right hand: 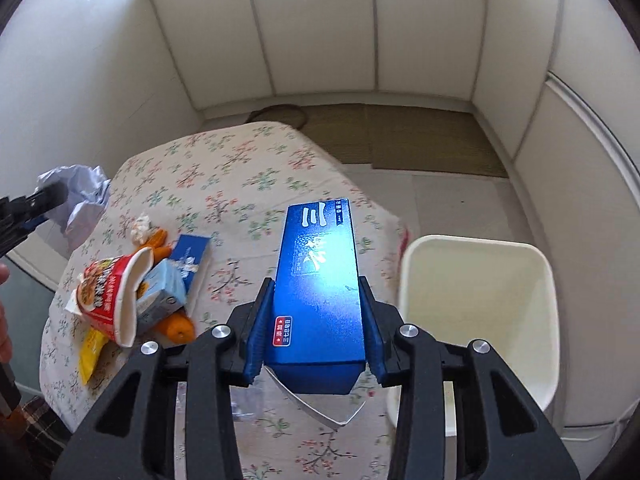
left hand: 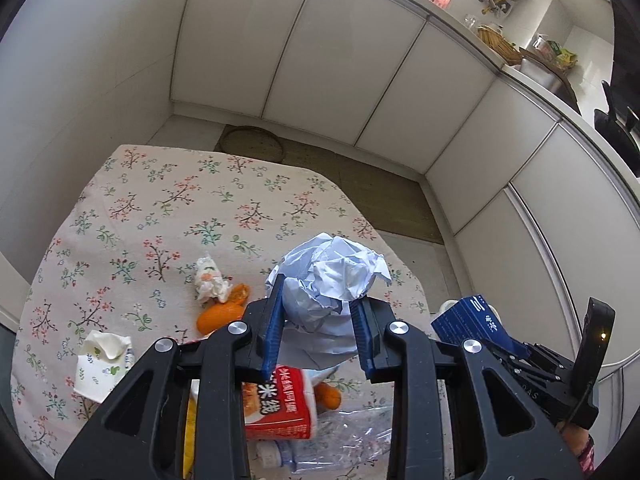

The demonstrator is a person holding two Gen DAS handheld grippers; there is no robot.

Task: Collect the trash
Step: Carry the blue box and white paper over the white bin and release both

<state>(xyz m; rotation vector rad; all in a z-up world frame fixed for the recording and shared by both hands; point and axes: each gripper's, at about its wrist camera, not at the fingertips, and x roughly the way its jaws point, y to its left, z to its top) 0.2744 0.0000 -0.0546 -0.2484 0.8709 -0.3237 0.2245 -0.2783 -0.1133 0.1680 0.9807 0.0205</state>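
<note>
On the left of the table, seen from the left wrist view, a crumpled paper cup (left hand: 102, 364) with a small green print lies on the flowered tablecloth (left hand: 160, 200). Next to it, toward the middle, a wad of tissue (left hand: 210, 282) touches a curl of orange peel (left hand: 220, 314). The left gripper (left hand: 318, 332) has its blue pads pressed against both sides of a ball of crumpled white paper (left hand: 332, 280), jaws fairly narrow, and the ball is lifted clear of the cloth. Under that gripper lie a red and white noodle cup (left hand: 280, 408) on its side and a flattened clear plastic bottle (left hand: 340, 436). Farther right the end of a blue box (left hand: 468, 318) shows, held by the other tool.

In the right wrist view the noodle cup (right hand: 112, 292) lies at the left with a small light-blue carton (right hand: 164, 292) tucked against it, a yellow wrapper (right hand: 90, 354) under it and orange peel (right hand: 178, 328) just beside. A second, smaller blue box (right hand: 192, 254) rests flat behind them. In the middle the right gripper (right hand: 316, 340) is clamped partly closed on the long blue box (right hand: 320, 280), pads on its two long sides, the box raised above the cloth with a white flap hanging open at its near end. At the right an empty white bin (right hand: 480, 320) stands just beside the table edge
</note>
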